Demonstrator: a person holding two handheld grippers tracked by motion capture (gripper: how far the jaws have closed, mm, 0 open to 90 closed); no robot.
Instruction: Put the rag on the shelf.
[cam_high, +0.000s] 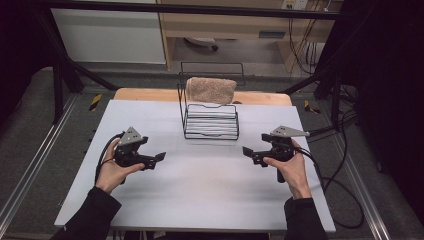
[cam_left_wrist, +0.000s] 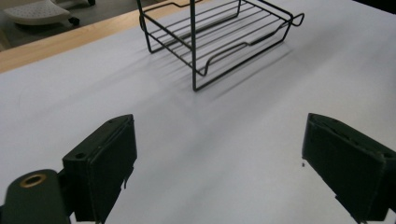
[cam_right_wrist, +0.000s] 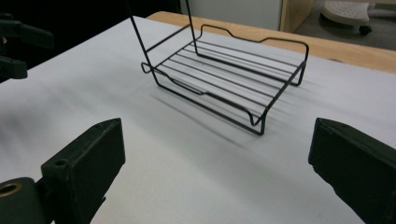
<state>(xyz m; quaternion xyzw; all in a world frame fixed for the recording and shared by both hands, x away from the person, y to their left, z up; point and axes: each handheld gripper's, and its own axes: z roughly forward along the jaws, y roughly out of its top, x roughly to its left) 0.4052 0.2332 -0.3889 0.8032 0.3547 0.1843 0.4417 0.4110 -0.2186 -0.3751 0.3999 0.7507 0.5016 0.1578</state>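
A black two-tier wire rack (cam_high: 210, 125) stands at the back middle of the white table (cam_high: 200, 190). A folded beige towel (cam_high: 211, 90) lies on its upper tier. The lower tier is bare in the left gripper view (cam_left_wrist: 224, 32) and the right gripper view (cam_right_wrist: 229, 79). My left gripper (cam_high: 152, 149) is held just above the table, left of and nearer than the rack, open with nothing between its jaws (cam_left_wrist: 219, 140). Opposite it, my right gripper (cam_high: 256, 144) is also open and holds nothing (cam_right_wrist: 215, 135). The left gripper (cam_right_wrist: 18, 42) shows at the far left of the right gripper view.
A wooden board edge (cam_high: 145, 94) runs behind the white surface. Black cables (cam_high: 340, 185) trail off the table's right side. Black frame bars (cam_high: 65, 65) stand around the table. A white wheeled base (cam_left_wrist: 37, 11) sits on the floor beyond.
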